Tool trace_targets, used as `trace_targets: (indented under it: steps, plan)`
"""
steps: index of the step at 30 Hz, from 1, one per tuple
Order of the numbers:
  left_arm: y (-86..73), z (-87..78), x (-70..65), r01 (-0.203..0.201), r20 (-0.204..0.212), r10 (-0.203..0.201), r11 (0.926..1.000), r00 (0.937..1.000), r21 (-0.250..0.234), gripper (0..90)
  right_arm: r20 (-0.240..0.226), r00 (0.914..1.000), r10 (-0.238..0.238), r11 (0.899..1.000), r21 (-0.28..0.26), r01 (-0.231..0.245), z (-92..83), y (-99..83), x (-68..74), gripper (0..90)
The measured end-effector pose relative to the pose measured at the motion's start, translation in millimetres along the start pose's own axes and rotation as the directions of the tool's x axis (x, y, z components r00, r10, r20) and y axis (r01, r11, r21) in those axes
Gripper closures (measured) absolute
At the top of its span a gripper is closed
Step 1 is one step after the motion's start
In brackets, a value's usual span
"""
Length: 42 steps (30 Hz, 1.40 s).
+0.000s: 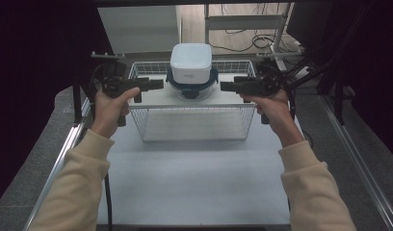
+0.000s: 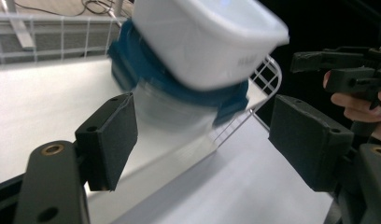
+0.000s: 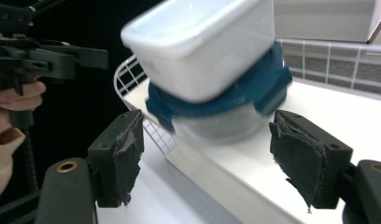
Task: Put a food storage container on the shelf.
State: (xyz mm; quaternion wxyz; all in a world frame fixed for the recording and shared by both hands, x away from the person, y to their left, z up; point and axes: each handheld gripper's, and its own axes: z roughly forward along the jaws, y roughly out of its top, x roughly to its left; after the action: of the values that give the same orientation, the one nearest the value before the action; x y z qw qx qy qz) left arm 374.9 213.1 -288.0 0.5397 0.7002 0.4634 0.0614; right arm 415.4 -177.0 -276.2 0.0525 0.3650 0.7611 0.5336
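- The stack sits dead centre on the white shelf board (image 1: 151, 98) atop the wire basket (image 1: 194, 126), at the far side of the worktop (image 1: 194, 183) — a white tub (image 1: 191, 61) resting on a round clear container with a blue clip-on lid (image 1: 191, 83);
- Left gripper (image 1: 158, 84) comes in from the stack's left, right gripper (image 1: 225, 86) from its right; both point inward, level, straight at each other, with the stack squarely between them;
- Distance looks about even on both sides — neither hand is clearly the nearer one, and each gripper tip is just beside the blue lid's edge, not touching;
- In the left gripper view the jaws stand wide apart with nothing between the pads (image 2: 111, 140); the blue-lidded container (image 2: 179, 88) lies ahead and above them;
- Same story in the right gripper view — jaws spread, worn pads (image 3: 123, 149) bare, the container (image 3: 216, 105) straight ahead between their lines;
- My read: the move ahead turns on that symmetry; each gripper needs only to travel inward along the shelf's length to meet the lid's side clips, so this looks like a two-handed approach to the stack.
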Motion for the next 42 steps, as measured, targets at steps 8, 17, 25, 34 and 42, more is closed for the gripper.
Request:
trace_targets:
  steps: [8,17,25,34,42]
  plan:
    - [-62.3,-11.2,-0.2,-0.044,-0.037,0.045,0.999,0.9983,0.01,23.2,0.058,0.997,-0.051,0.999,0.009,0.05,-12.4,-56.7,0.1,25.1]
    - [-132.3,-13.8,1.2,-0.039,-0.061,0.041,0.999,0.9973,0.023,22.8,0.073,0.9969,-0.031,0.998,0.057,0.027,-15.8,-134.5,-0.7,25.1]
    - [-179.5,-1.7,10.2,-0.026,-0.087,0.035,0.9954,0.9956,0.092,22.9,0.089,0.9959,-0.017,0.994,0.107,0.007,-16.9,-179.0,-3.9,25.1]
    - [-216.0,8.3,20.3,-0.018,-0.122,0.039,0.9857,0.9917,0.168,22.5,0.116,0.9931,-0.017,0.985,0.175,-0.004,-14.7,-211.2,-10.6,25.0]
    - [-226.5,11.5,25.8,-0.027,-0.166,0.061,0.9794,0.9842,0.2,22.4,0.145,0.9892,-0.015,0.977,0.211,-0.016,-10.4,-229.1,-17.2,25.1]
